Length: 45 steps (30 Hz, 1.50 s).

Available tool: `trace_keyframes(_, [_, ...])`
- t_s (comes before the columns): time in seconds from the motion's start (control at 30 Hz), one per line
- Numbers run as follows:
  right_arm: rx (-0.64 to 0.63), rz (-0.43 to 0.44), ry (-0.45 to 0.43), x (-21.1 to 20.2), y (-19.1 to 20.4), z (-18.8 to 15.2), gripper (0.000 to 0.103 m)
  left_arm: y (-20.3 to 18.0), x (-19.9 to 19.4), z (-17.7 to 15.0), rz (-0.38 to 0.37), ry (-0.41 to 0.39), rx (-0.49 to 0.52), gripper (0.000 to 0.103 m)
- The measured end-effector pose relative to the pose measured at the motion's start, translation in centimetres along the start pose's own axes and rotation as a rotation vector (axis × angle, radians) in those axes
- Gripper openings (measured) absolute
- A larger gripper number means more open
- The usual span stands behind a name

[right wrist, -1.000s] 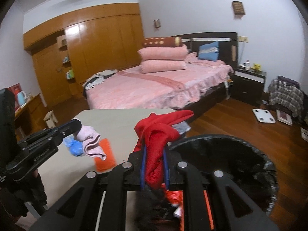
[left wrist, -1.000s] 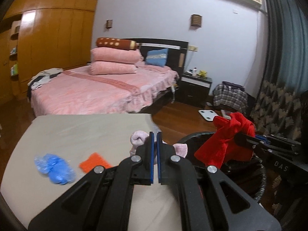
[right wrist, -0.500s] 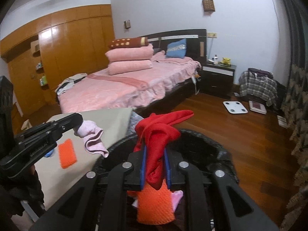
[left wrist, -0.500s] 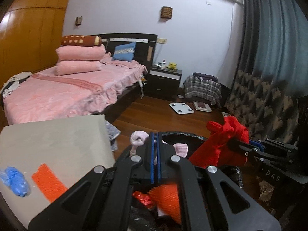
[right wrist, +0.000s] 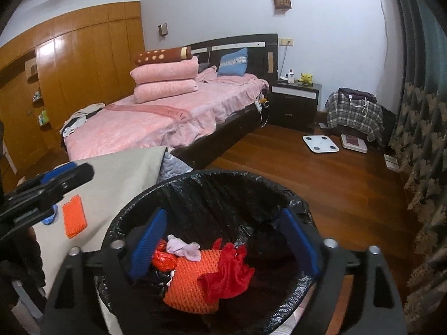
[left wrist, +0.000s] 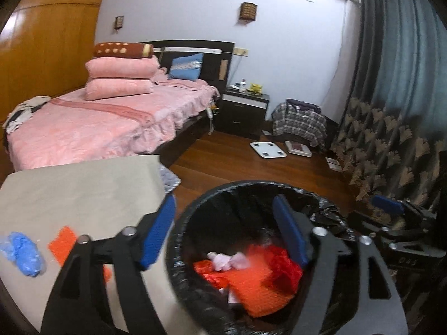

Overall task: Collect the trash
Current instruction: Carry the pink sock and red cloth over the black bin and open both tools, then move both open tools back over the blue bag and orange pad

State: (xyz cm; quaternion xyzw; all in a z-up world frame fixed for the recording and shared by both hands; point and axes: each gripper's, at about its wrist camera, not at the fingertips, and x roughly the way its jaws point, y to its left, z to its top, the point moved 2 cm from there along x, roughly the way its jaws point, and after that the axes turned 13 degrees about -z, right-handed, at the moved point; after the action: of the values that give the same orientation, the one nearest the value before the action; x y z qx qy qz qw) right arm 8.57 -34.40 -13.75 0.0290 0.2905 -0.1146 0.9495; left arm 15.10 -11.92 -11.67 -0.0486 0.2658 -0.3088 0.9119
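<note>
A black-lined trash bin (left wrist: 192, 212) (right wrist: 134, 209) stands beside a beige table (left wrist: 83, 189) (right wrist: 117, 178). Inside lie a red cloth (right wrist: 232, 270) (left wrist: 285, 268), a pink sock (right wrist: 184, 248) (left wrist: 226, 259) and orange mesh (right wrist: 190, 287) (left wrist: 251, 287). My left gripper (left wrist: 223, 231) is open and empty above the bin. My right gripper (right wrist: 223, 240) is open and empty above the bin too. On the table remain an orange mesh piece (left wrist: 62, 240) (right wrist: 73, 219) and a blue glove (left wrist: 23, 252).
A pink bed (right wrist: 156, 122) stands behind the table. A dark nightstand (right wrist: 296, 103), a plaid-covered chair (right wrist: 354, 111) and white scales (right wrist: 320, 143) sit on the wooden floor. A patterned curtain (right wrist: 419, 139) hangs at the right.
Both grippers opened over the bin. The pink sock dropped from the left gripper and the red cloth from the right one, and both now lie in the bin.
</note>
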Motion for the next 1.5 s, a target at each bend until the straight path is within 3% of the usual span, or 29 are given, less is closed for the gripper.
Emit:
trace_keyframes(0.1, [-0.001, 0.021, -0.015, -0.4, 0.7, 0.2, 0.097, 1.3, -1.4, -0.1, 0.044, -0.007, -0.016, 0.087])
trace_keyframes(0.2, [-0.006, 0.046, -0.015, -0.6, 1.8, 0.6, 0.097, 2.8, -2.9, -0.3, 0.085, -0.010, -0.034, 0.090])
trace_keyframes(0.37, [-0.031, 0.093, -0.023, -1.1, 4.5, 0.8, 0.097, 5.3, -5.8, -0.8, 0.153, -0.021, -0.059, 0.091])
trace_keyframes(0.93, [-0.166, 0.298, -0.047, -1.2, 18.8, 1.5, 0.097, 15.2, -15.1, -2.7, 0.412, -0.059, -0.138, 0.091])
trace_keyframes(1.23, [-0.204, 0.355, -0.025, 0.8, 25.2, 0.8, 0.097, 20.4, -16.9, -3.2, 0.502, -0.037, -0.182, 0.091])
trace_keyframes(1.5, [-0.229, 0.358, 0.020, 3.6, 28.5, -0.2, 0.097, 24.7, -15.2, -5.0, 0.527, 0.033, -0.217, 0.091])
